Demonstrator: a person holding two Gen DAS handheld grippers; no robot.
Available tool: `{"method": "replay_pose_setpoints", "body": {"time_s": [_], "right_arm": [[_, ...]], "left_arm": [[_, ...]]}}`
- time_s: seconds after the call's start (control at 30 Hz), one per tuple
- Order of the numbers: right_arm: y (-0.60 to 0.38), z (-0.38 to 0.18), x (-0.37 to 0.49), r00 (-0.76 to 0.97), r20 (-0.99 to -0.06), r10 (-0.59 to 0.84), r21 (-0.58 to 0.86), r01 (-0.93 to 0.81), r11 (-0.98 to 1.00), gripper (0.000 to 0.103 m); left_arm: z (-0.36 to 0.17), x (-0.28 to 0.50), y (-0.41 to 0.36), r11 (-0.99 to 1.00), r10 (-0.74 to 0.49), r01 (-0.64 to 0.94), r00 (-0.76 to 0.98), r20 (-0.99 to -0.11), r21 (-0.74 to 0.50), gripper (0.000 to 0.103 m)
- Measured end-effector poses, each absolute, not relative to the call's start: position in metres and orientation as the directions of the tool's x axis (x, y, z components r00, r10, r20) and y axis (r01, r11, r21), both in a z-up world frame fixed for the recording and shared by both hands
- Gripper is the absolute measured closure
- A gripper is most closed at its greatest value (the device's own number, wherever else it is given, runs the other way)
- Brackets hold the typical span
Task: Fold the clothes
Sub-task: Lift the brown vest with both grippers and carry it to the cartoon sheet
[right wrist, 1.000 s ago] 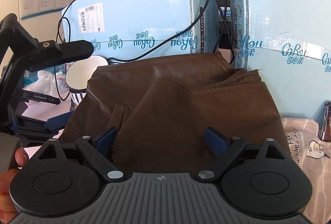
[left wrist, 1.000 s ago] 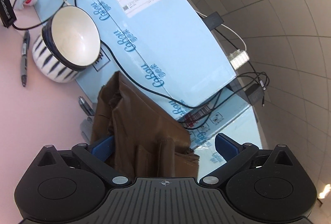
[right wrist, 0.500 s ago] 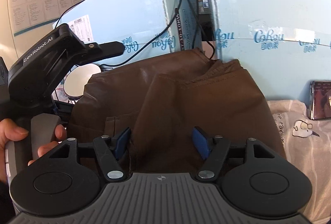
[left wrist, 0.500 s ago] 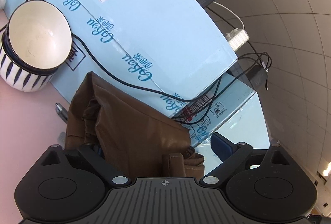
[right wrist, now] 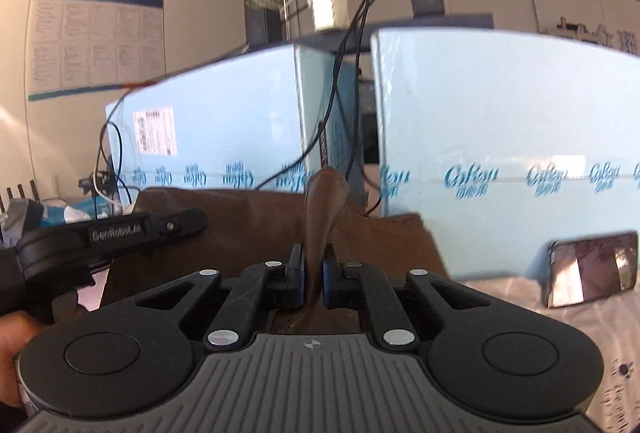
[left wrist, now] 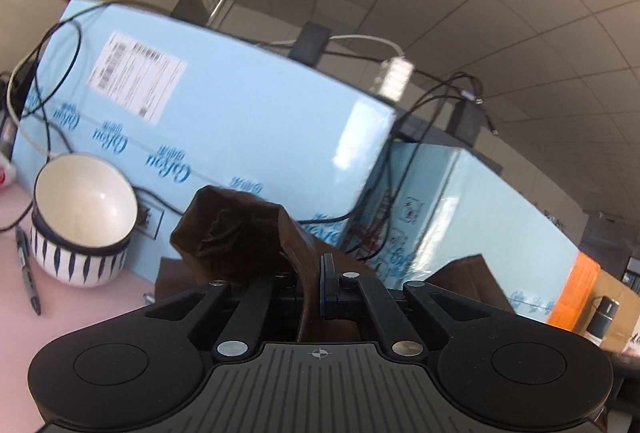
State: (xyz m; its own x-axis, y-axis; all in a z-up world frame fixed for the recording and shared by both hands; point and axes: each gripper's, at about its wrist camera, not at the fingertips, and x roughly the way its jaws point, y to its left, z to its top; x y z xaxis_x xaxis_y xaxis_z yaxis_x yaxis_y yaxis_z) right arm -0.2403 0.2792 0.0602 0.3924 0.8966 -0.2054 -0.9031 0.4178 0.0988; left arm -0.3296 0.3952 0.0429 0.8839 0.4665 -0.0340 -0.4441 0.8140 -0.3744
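fingers of both the left gripper (left wrist: 310,279) and right gripper (right wrist: 313,275) pinch folds of the brown garment (right wrist: 248,217); bowl (left wrist: 82,221) far left.

Black grippers (left wrist: 310,283), blue pads (right wrist: 329,279), silver screws.

Ahead: pale blue boxes (right wrist: 500,137) wall you off just behind the brown garment (right wrist: 240,217); cables (right wrist: 344,81) hang in the gap between them
Left: bowl (left wrist: 80,217) and pen (left wrist: 28,269) stand in your way
Right: phone (right wrist: 592,269) leans on the box
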Motion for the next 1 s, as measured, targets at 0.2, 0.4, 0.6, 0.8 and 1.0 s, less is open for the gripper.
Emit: {"method": "replay_pose_setpoints", "body": {"time_s": [0.2,0.4,0.6,0.8,1.0], "right_arm": [[0.195,0.105,-0.203,0.488,-0.047,0.871,0.135,-0.861,0.490,0.097],[0.131,0.122,-0.149,0.610,-0.003,0.792,0.203,-0.776,0.598,0.097],[0.044,0.115,-0.102,0.713,0.030,0.701,0.206,-0.691,0.693,0.098],[-0.052,0.073,-0.039,0.776,-0.050,0.629,0.240,-0.602,0.762,0.100],[-0.129,0.031,0.010,0.829,-0.197,0.524,0.312,-0.454,0.835,0.100]], "left_arm": [[0.083,-0.324,0.326,0.901,0.395,-0.349,0.905,0.155,-0.259,0.103],[0.119,-0.304,0.270,0.958,0.269,-0.223,0.917,0.296,-0.181,0.103],[0.090,-0.292,0.212,0.997,-0.060,0.067,0.988,0.141,-0.048,0.103],[0.061,-0.281,0.154,0.928,-0.369,0.371,0.928,-0.053,0.031,0.103],[0.034,-0.270,0.111,0.814,-0.554,0.581,0.789,-0.266,0.030,0.102]]}}
